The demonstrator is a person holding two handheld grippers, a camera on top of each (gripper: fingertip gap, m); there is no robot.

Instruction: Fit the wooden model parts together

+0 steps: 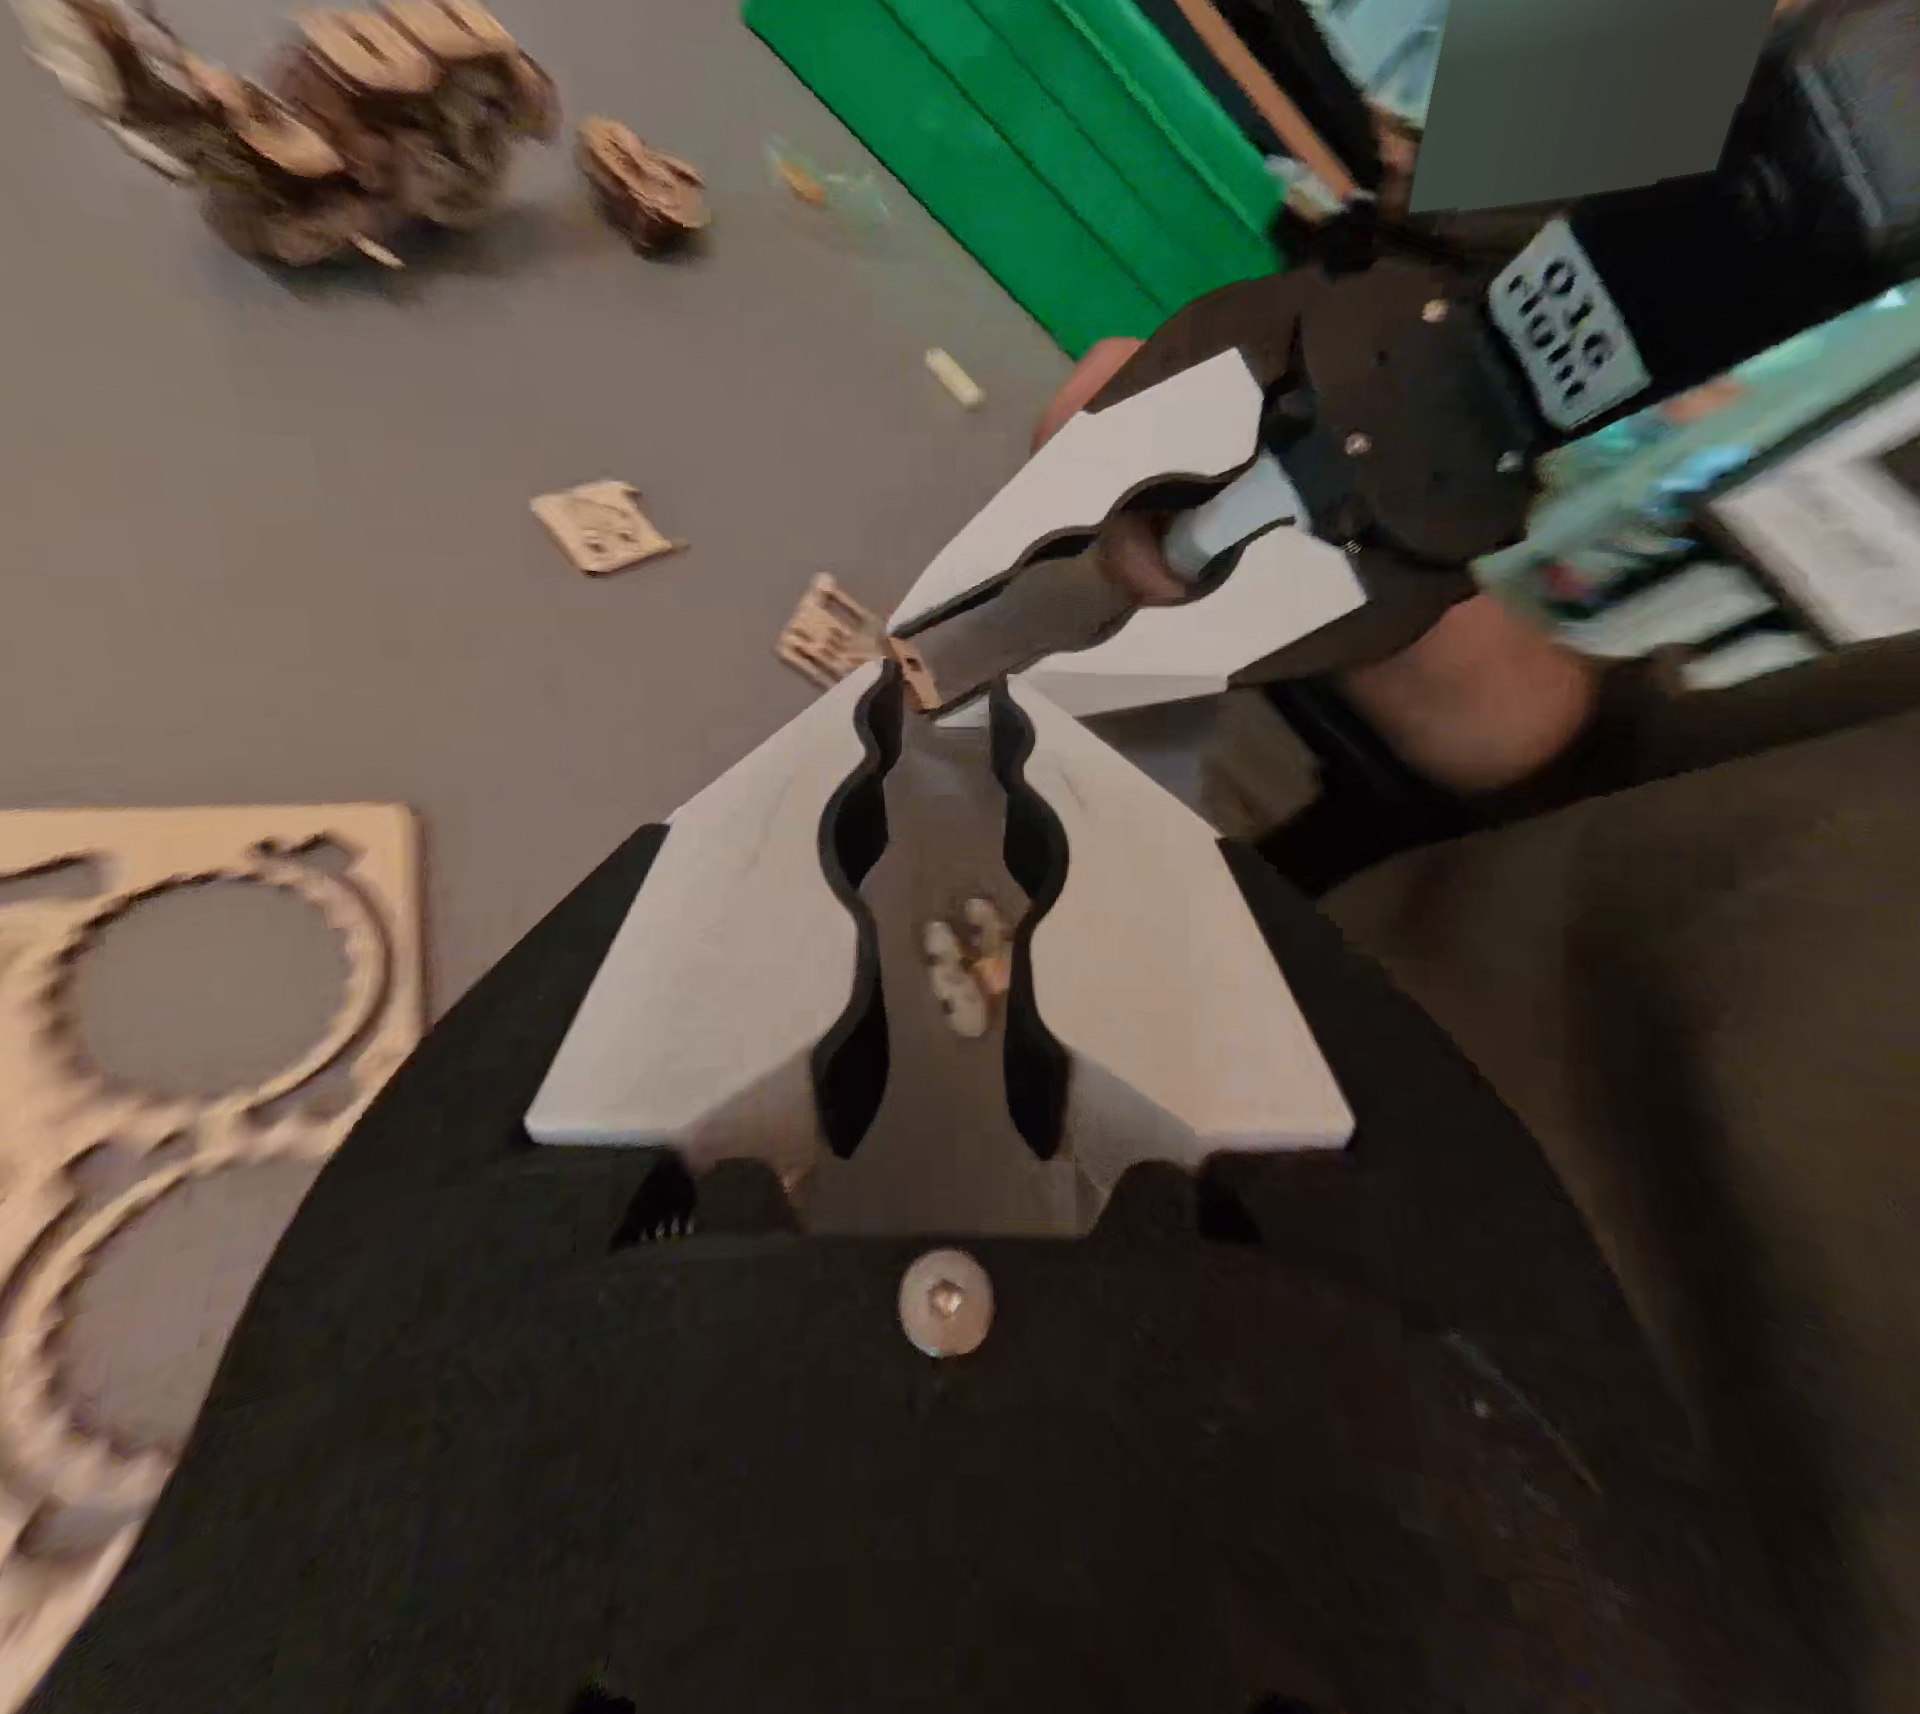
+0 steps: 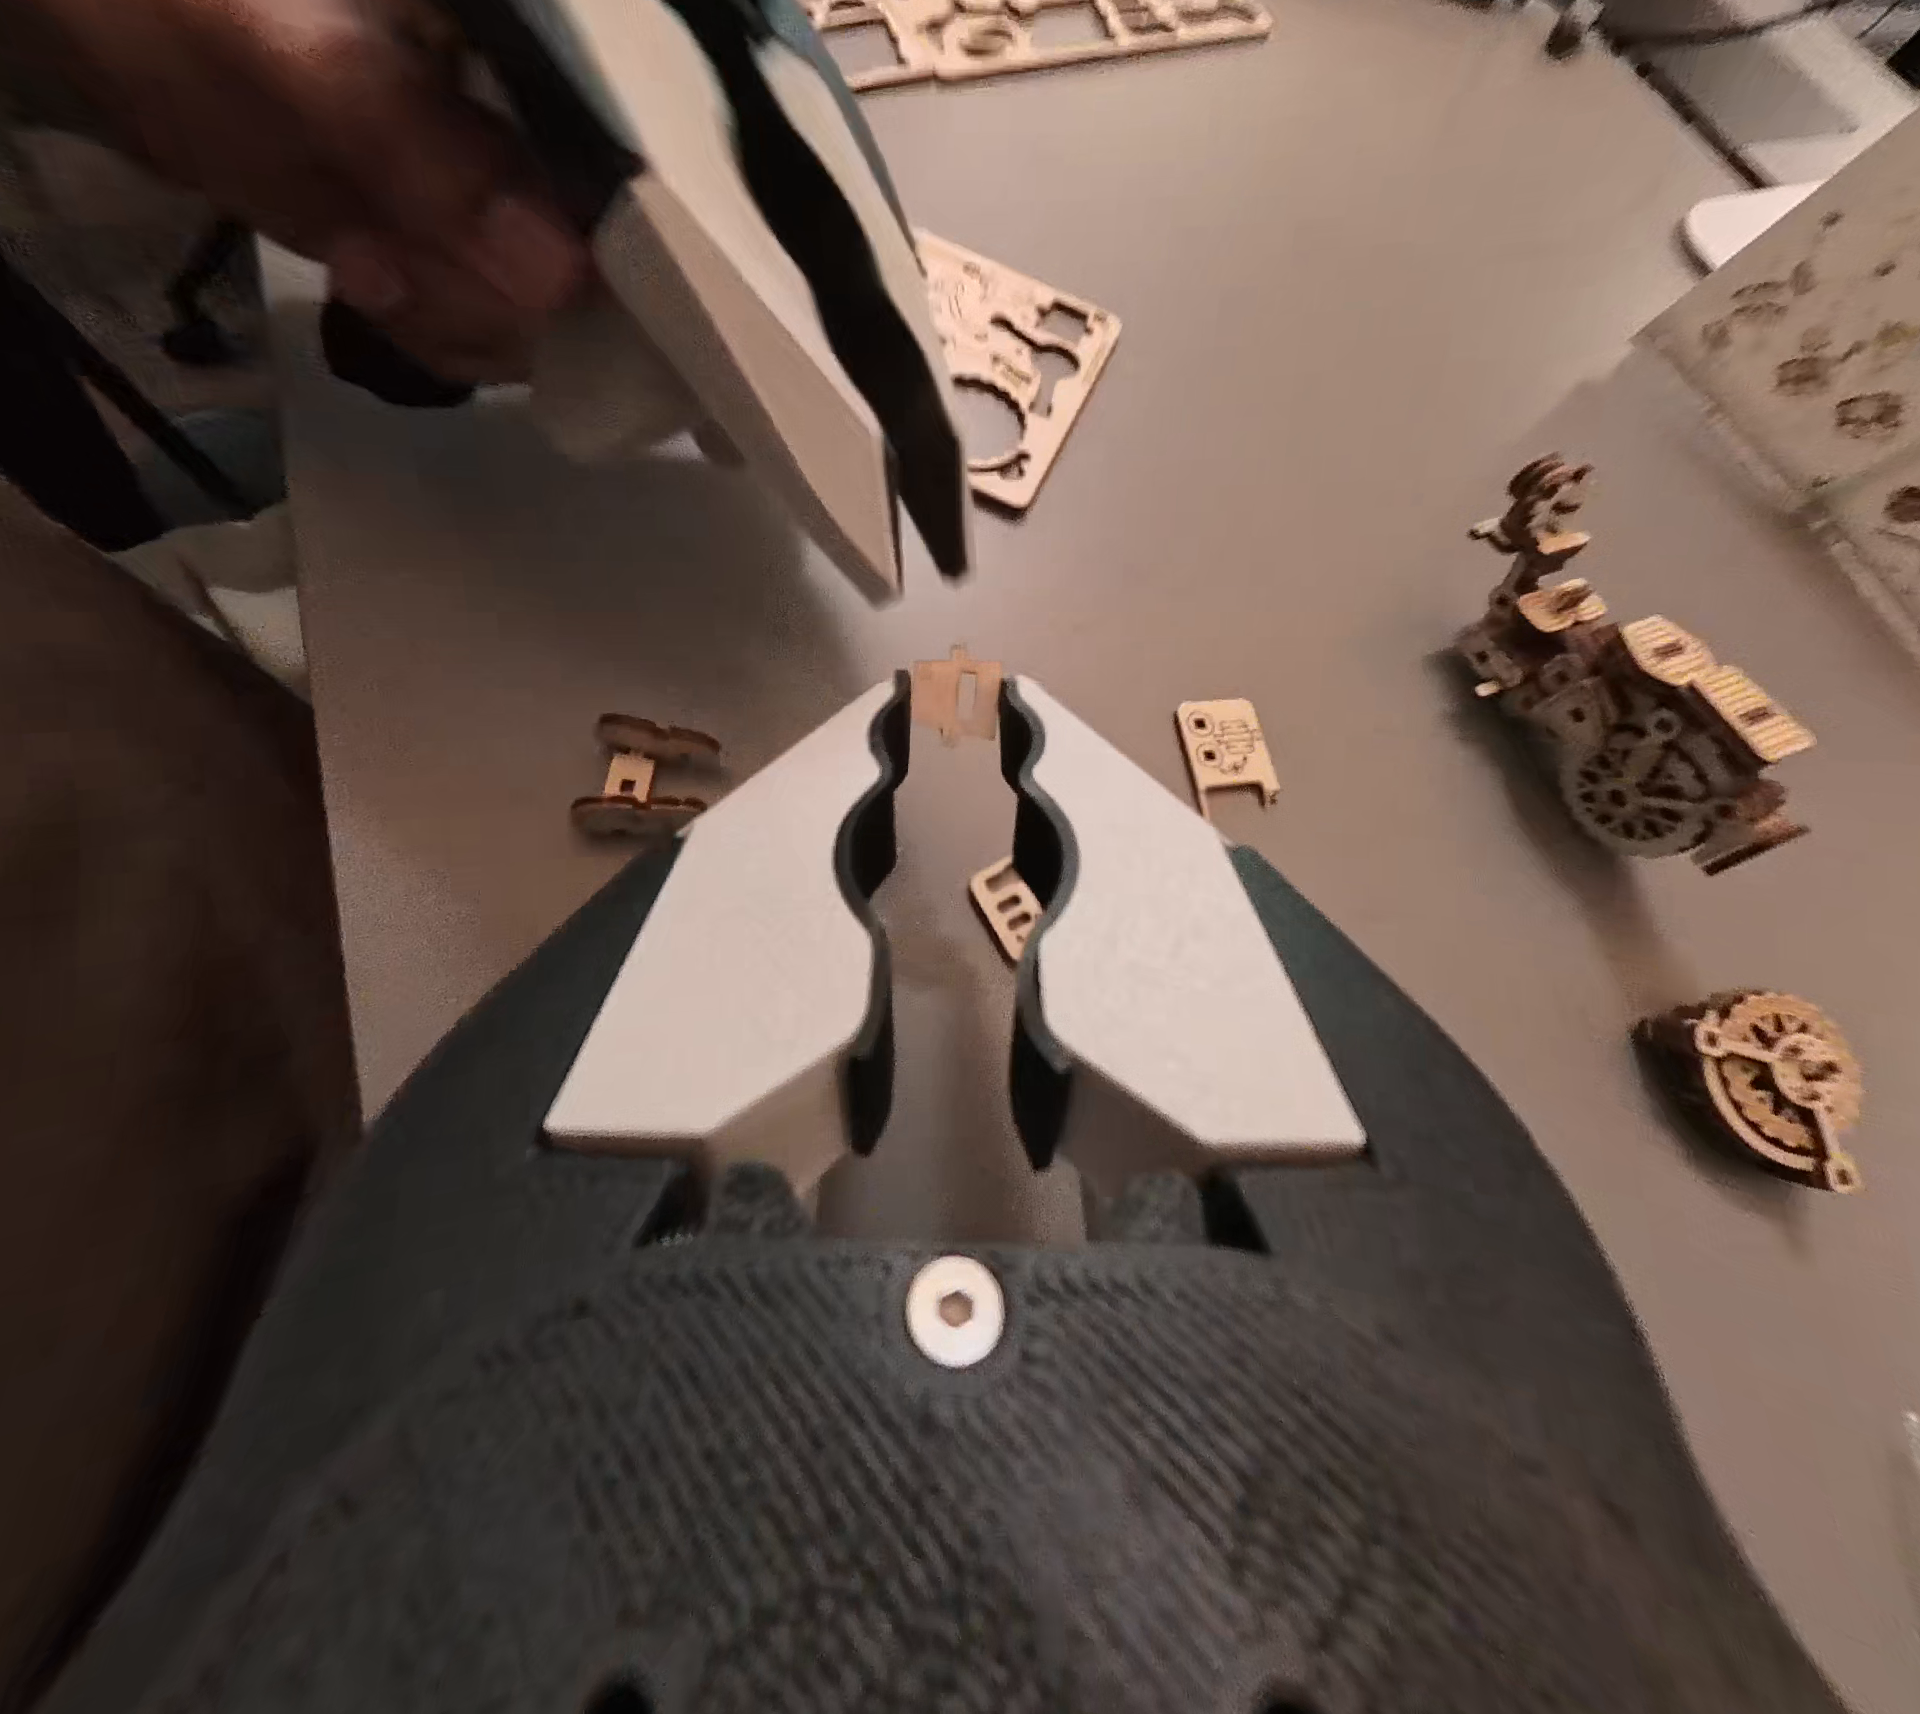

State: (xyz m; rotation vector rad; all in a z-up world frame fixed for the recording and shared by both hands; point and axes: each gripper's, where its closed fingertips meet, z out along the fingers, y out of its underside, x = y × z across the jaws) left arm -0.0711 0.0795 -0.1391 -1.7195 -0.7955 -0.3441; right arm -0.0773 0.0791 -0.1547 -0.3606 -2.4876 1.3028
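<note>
Open grey desk (image 2: 1351, 376) lies between the cut-out wooden sheets (image 2: 1023, 376) at the far left and the assembled wooden model (image 2: 1631, 729) at right. Nearer, loose flat parts (image 2: 1226, 755) and a small gear assembly (image 2: 1756, 1082) obstruct. The left gripper (image 2: 925, 568) blocks passage overhead.

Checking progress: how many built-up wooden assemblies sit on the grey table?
3: large geared wooden model far right, round geared wooden drum nearer, small wooden spool at left. Others may be hidden.

Workshop or lab: grey table (image 2: 1351, 293), laser-cut sheets (image 2: 1029, 2), green crates (image 1: 987, 95)
</note>
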